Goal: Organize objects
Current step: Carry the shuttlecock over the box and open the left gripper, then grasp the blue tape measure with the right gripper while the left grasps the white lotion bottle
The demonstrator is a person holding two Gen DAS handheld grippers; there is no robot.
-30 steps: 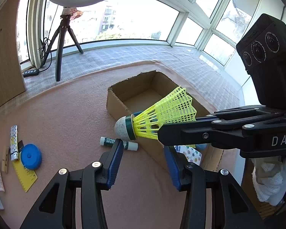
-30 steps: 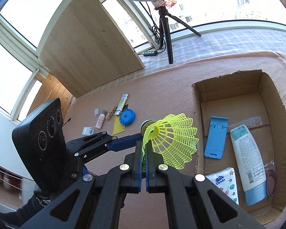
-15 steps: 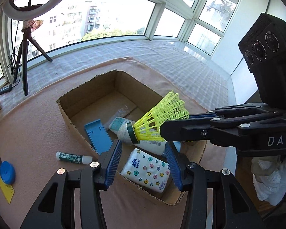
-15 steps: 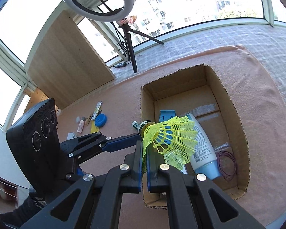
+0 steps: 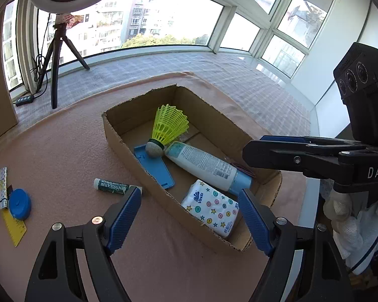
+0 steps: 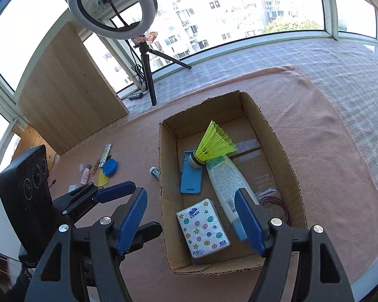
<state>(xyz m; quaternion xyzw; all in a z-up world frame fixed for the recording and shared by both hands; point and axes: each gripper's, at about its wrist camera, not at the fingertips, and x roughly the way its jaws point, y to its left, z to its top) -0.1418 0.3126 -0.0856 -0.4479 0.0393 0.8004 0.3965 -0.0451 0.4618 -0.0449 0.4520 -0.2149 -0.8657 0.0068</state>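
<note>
A yellow shuttlecock (image 5: pixel 167 129) (image 6: pixel 211 147) lies in the cardboard box (image 5: pixel 118 136) (image 6: pixel 279 146), its cork on a blue phone stand (image 5: pixel 156 168) (image 6: pixel 191 176) beside a white lotion bottle (image 5: pixel 206 167) (image 6: pixel 225 181). A tissue pack (image 5: pixel 210 206) (image 6: pixel 202 229) and a purple band (image 6: pixel 277 205) lie in the box too. My left gripper (image 5: pixel 190 219) is open and empty at the box's near left side. My right gripper (image 6: pixel 191 222) is open and empty above the box's near end.
On the pink cloth left of the box lie a green tube (image 5: pixel 111 186) (image 6: pixel 155 172), a blue round case (image 5: pixel 19 203) (image 6: pixel 110 167), a yellow ruler (image 5: pixel 13 226) and other small items. A ring light tripod (image 5: pixel 56 58) (image 6: pixel 147 68) and a wooden board (image 6: pixel 63 88) stand behind.
My right gripper has opened and let go of the shuttlecock, which now rests in the box. Both grippers have drawn back from the box and the left one opened wider.
</note>
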